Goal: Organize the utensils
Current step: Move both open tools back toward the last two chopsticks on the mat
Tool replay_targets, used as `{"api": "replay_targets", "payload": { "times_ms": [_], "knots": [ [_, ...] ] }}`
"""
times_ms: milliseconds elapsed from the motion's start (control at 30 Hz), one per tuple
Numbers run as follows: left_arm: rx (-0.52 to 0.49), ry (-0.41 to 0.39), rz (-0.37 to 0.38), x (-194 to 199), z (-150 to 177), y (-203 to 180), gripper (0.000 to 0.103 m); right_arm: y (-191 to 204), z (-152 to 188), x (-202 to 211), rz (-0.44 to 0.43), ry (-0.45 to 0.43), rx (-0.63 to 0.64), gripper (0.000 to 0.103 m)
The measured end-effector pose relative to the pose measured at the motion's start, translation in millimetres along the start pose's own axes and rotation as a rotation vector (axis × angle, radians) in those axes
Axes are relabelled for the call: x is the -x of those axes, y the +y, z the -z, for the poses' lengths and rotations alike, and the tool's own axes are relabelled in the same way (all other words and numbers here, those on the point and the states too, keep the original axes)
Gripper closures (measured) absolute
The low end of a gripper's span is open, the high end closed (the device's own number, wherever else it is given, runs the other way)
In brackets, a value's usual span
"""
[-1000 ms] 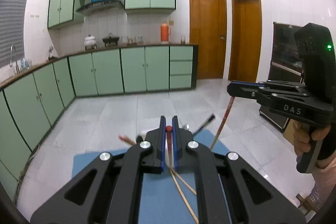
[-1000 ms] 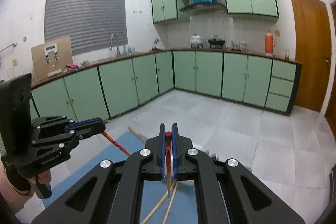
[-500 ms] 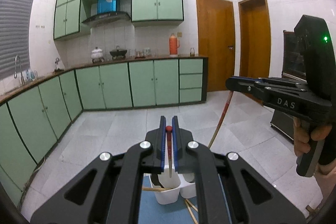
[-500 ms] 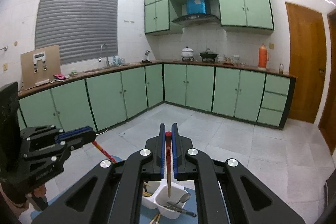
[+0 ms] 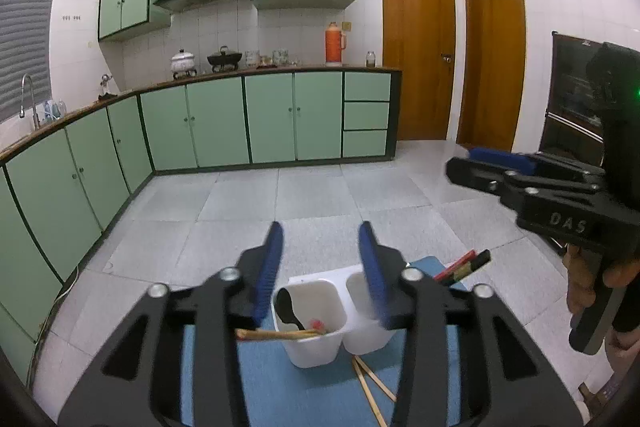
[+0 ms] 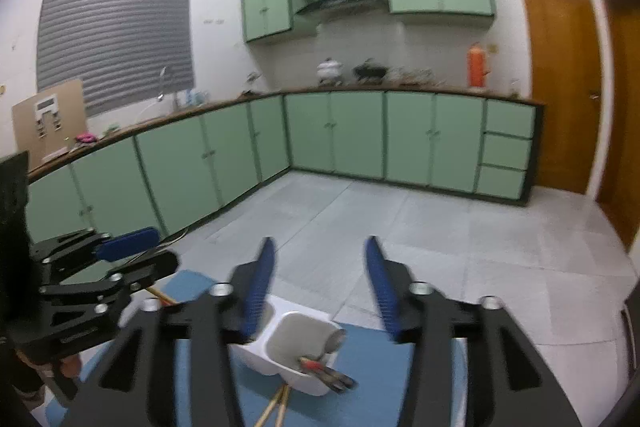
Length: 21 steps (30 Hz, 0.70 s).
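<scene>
A white two-compartment utensil holder [image 5: 310, 347] [image 6: 304, 339] stands on a blue mat [image 5: 280, 383]. In the left wrist view its left cup holds a black spoon [image 5: 289, 309] and a red-tipped chopstick [image 5: 280, 334]; red and black utensil ends [image 5: 464, 264] stick out at the right. My left gripper [image 5: 320, 263] is open and empty above the holder. My right gripper [image 6: 320, 275] is open and empty above it too, with utensils [image 6: 326, 373] lying in the near cup. The right gripper also shows in the left wrist view [image 5: 492, 167].
Loose wooden chopsticks [image 5: 372, 385] [image 6: 276, 405] lie on the mat in front of the holder. Green kitchen cabinets [image 5: 240, 123] run along the back and left walls. Wooden doors [image 5: 416, 51] stand at the right. The floor is grey tile.
Both grippers have opened and let go of their red-tipped chopsticks, which now rest in the holder. Both views have tilted down toward the holder.
</scene>
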<state>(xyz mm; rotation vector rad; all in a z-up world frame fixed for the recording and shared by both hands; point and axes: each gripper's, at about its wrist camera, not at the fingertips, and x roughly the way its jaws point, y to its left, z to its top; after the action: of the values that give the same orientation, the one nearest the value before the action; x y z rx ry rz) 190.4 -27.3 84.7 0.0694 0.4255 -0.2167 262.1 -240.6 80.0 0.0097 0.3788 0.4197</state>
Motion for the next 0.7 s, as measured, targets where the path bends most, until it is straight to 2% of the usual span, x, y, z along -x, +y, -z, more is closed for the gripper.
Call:
{"api": "replay_targets", "payload": {
  "times_ms": [33,100,167,200,300,400,500,700],
  "knots": [
    [-0.005,-0.010,-0.001,6,2,-2,0.053,0,4,12,0.021,-0.024,-0.001,0.041],
    [-0.013,-0.032,-0.002,20,8,-6,0.038,-2,11,29,0.042,-0.053,-0.006,0.029],
    [-0.011,-0.042,-0.003,32,16,-8,0.029,-1,25,50,0.097,-0.085,-0.008,0.011],
    [0.001,-0.046,-0.001,39,23,-9,0.024,1,31,59,0.117,-0.098,-0.009,0.007],
    [0.029,-0.040,0.007,54,45,-11,0.015,5,60,80,0.134,-0.089,-0.021,0.005],
    [0.033,-0.001,-0.008,60,72,-14,0.013,10,96,91,0.158,-0.034,-0.025,0.005],
    [0.050,0.074,-0.001,61,106,-16,0.011,15,133,94,0.177,0.046,-0.021,0.005],
    [0.045,0.222,-0.001,59,168,-18,0.011,24,195,90,0.151,0.184,-0.079,0.005]
  ]
}}
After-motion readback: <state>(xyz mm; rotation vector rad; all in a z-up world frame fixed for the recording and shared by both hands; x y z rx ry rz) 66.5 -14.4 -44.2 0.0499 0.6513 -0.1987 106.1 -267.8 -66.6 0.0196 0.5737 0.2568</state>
